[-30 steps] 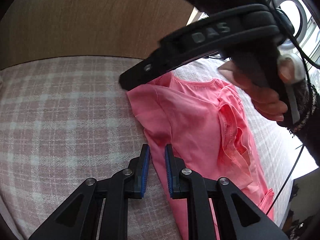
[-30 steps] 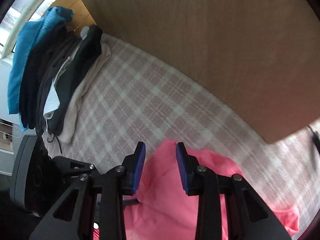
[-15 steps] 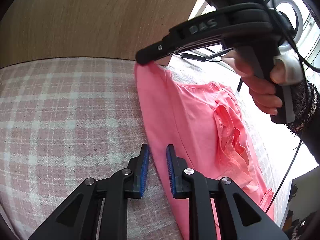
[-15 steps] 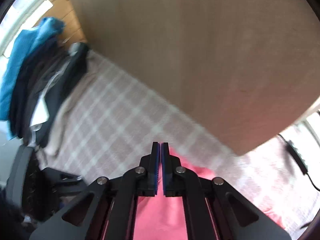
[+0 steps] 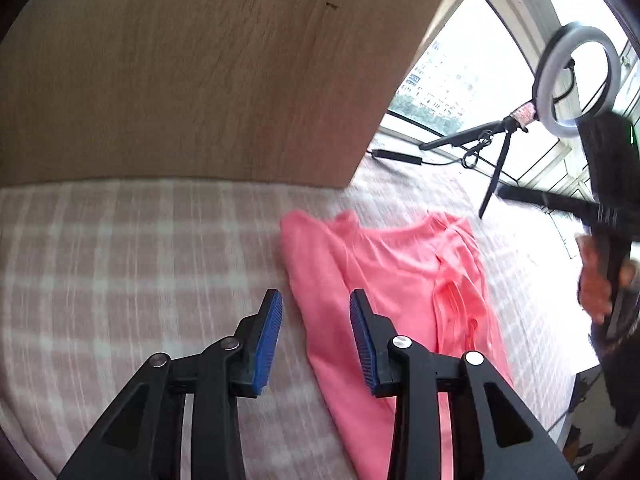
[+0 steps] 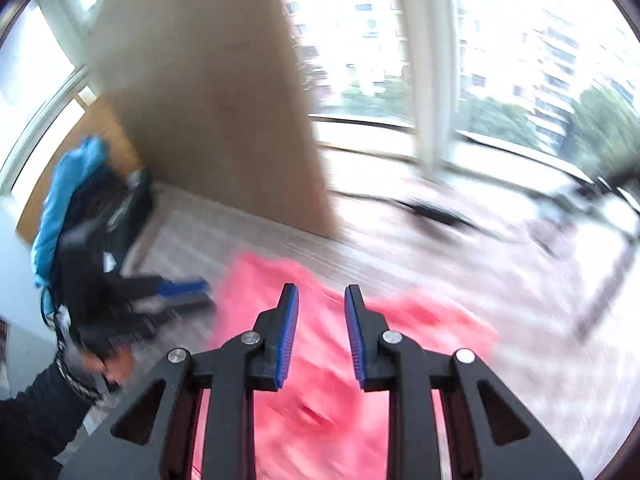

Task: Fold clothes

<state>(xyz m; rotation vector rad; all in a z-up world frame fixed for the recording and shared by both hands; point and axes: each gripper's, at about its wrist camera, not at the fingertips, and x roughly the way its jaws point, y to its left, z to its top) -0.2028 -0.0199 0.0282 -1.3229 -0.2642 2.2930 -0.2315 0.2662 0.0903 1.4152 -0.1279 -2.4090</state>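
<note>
I have both sets of tongs apart and empty right now. My left tongs [image 5: 316, 316] hover low with a moderate gap, straddling the near left edge of the pink shirt [image 5: 400, 292]; nothing is between the blue pads [image 5: 267, 330], so I judge they are lined up to nip that edge for the next fold. My right tongs [image 6: 321, 322] are also parted, narrower, held above the shirt [image 6: 304, 376] and gripping nothing; that view is heavily smeared by motion, so fine detail there is lost.

The shirt lies on the checked bed cover [image 5: 120, 264], spread but rumpled. In the left view its long axis runs from about 5 o'clock, near my tongs, up towards 12 o'clock, with the neckline end pointing away at the wooden board [image 5: 200, 80]. A ruffled sleeve is bunched along its 3 o'clock side, which I think needs flattening before folding.

At 2 o'clock a ring light [image 5: 576, 76] stands by the window. In the right view a heap of dark and blue clothes [image 6: 80, 220] waits at 9 o'clock.
</note>
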